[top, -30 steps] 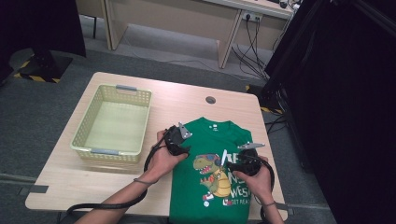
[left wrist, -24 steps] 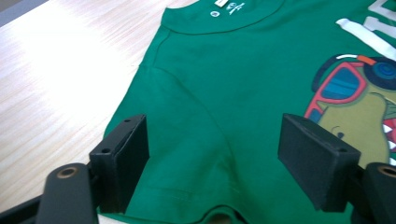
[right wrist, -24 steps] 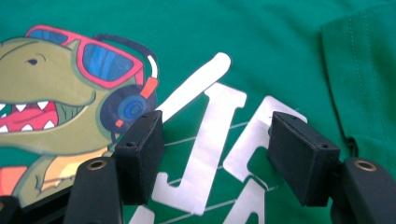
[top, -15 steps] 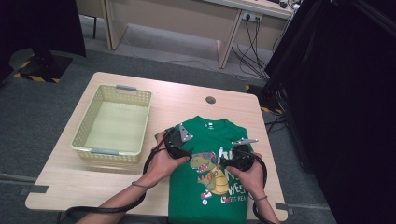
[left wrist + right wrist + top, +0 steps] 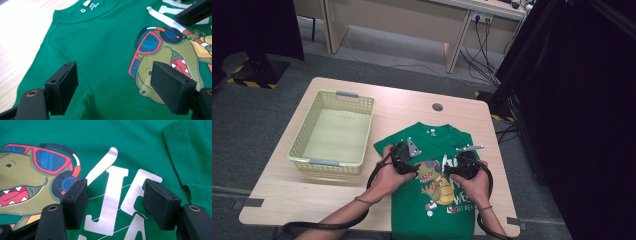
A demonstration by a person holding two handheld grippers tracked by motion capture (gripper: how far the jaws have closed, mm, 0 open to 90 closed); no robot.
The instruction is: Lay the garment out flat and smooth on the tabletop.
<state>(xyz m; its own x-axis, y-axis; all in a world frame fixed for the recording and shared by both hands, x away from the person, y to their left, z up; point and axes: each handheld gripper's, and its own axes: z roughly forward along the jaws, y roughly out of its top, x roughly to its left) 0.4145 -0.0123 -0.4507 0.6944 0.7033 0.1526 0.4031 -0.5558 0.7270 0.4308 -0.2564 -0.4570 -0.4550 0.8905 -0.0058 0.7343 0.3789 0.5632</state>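
1. We note a green cotton T-shirt [image 5: 434,187] lying flat at the near right of the pale wooden table [image 5: 402,107], right of a yellow plastic lattice basket [image 5: 333,131].
2. Left gripper [image 5: 113,86] has just been opening; its jaws gape over smooth fabric, gripping nothing.
3. Right gripper [image 5: 115,202], now nearer the shirt's middle than before, stands open above white letters "JE".
4. Print: a dinosaur [image 5: 27,180] with red sunglasses and headphones.

A green cotton T-shirt w/ a sunglasses-wearing dinosaur print [image 5: 105,50] is seen spread flat on a pale wooden tabletop [image 5: 22,32]. The left gripper [image 5: 113,87] is held over the shirt, jaws wide apart, nothing pinched. Another black gripper's jaw [image 5: 195,11] is seen beyond the print.
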